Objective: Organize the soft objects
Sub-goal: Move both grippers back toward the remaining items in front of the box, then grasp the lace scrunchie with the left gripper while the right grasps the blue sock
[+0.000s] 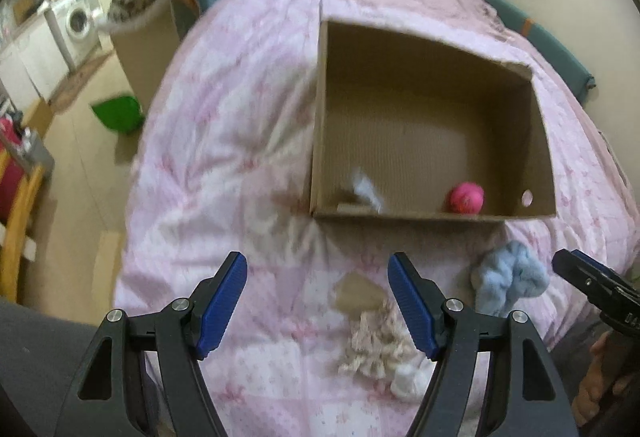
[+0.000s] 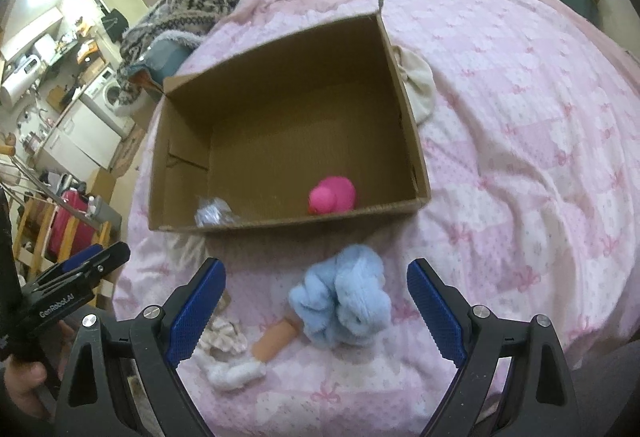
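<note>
Inside the cardboard box [image 2: 404,105], a pale crinkly thing [image 2: 212,215] near the front wall is too blurred to name; a pink plush [image 2: 332,195] sits beside it. Both the left gripper [image 1: 318,301] and right gripper [image 2: 316,309] hang spread wide, holding nothing. The blue fluffy toy [image 2: 344,303] lies on the pink quilt [image 2: 520,141] (just before the box), near a frilly cloth [image 1: 378,345].

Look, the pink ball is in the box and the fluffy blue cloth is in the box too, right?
Not quite. The pink ball is in the box, but the fluffy blue cloth is outside it, lying on the pink blanket in front of the box. The right wrist view shows it clearly, between the open fingers.
</note>
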`<action>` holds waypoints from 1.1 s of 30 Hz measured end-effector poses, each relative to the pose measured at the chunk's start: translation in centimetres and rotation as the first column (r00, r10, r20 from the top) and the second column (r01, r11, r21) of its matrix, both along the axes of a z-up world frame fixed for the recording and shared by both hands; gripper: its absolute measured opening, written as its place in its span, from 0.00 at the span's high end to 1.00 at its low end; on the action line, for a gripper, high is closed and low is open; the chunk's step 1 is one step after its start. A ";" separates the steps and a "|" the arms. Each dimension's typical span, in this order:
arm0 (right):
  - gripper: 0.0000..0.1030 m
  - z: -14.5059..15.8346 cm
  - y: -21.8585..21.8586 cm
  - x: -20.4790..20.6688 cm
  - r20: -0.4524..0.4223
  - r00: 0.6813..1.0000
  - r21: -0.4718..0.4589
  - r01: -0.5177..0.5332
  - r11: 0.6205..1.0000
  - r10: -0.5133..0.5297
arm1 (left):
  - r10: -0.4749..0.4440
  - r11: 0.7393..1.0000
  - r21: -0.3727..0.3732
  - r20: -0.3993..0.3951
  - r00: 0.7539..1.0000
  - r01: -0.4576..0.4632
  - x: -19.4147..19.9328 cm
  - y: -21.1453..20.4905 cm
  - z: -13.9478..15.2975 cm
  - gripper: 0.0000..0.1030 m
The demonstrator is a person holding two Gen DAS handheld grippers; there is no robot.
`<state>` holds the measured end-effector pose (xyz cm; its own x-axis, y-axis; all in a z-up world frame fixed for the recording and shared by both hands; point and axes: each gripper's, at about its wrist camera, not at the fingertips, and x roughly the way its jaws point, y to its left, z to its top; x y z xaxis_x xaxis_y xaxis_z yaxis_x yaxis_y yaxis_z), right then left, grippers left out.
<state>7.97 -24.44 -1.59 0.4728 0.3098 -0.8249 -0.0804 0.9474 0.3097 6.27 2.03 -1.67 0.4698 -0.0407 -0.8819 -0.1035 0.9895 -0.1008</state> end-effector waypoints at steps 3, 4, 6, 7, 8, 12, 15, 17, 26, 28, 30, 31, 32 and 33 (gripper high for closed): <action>0.05 -0.5 -0.2 0.0 -0.021 1.000 -0.008 0.011 1.000 -0.011 | 0.000 0.996 -0.089 -0.115 0.993 -0.011 0.5 0.5 -2.3 0.33; 0.05 -0.6 -0.3 0.0 -0.026 1.000 -0.009 0.017 1.000 -0.018 | -0.007 0.993 -0.115 -0.150 0.989 -0.010 0.7 0.4 -3.0 0.35; 0.05 -0.8 -0.5 0.1 -0.036 0.999 -0.004 0.030 1.000 -0.030 | -0.028 0.987 -0.159 -0.205 0.978 -0.005 0.8 -0.1 -4.3 0.41; 0.05 -0.9 -0.6 0.2 -0.041 0.999 0.000 0.036 0.999 -0.036 | -0.042 0.985 -0.171 -0.224 0.974 0.003 0.8 -0.5 -4.7 0.43; 0.05 -1.1 -0.7 0.3 -0.045 0.998 0.001 0.040 0.999 -0.040 | -0.068 0.982 -0.190 -0.252 0.965 0.019 0.9 -1.2 -5.4 0.43; 0.05 -1.6 -0.8 0.7 -0.058 0.997 -0.004 0.045 0.999 -0.045 | -0.095 0.983 -0.181 -0.300 0.949 0.042 1.1 -2.6 -7.2 0.47; 0.05 -1.8 -0.7 0.9 -0.064 0.997 -0.007 0.047 0.999 -0.047 | -0.104 0.982 -0.182 -0.333 0.937 0.044 1.5 -3.1 -8.3 0.62; 0.05 -1.9 -0.6 1.0 -0.067 0.997 -0.010 0.047 0.999 -0.047 | -0.102 0.981 -0.191 -0.347 0.932 0.036 1.5 -3.1 -8.8 0.83; 0.05 -2.0 -0.9 1.1 -0.067 0.996 -0.003 0.055 0.998 -0.055 | -0.067 0.980 -0.198 -0.229 0.971 0.021 0.6 -1.7 -4.9 0.95; 0.05 -1.9 -1.0 1.0 -0.065 0.996 0.002 0.056 0.998 -0.056 | -0.054 0.980 -0.199 -0.195 0.979 0.014 0.4 -1.1 -3.7 0.95; 0.05 -1.7 -1.2 0.9 -0.058 0.996 0.015 0.062 0.998 -0.061 | -0.031 0.984 -0.178 -0.147 0.989 0.005 -0.2 -0.5 -2.3 0.95; 0.05 -1.6 -1.4 0.9 -0.056 0.996 0.025 0.067 0.997 -0.065 | -0.026 0.986 -0.169 -0.132 0.991 0.004 -0.4 -0.2 -1.8 0.95; 0.05 -1.5 -1.7 0.9 -0.055 0.996 0.039 0.074 0.997 -0.072 | -0.016 0.987 -0.158 -0.105 0.994 -0.001 -0.7 0.1 -1.1 0.95; 0.05 -1.5 -2.0 0.9 -0.058 0.995 0.051 0.083 0.995 -0.080 | -0.009 0.987 -0.159 -0.092 0.996 -0.005 -1.0 0.3 -0.8 0.95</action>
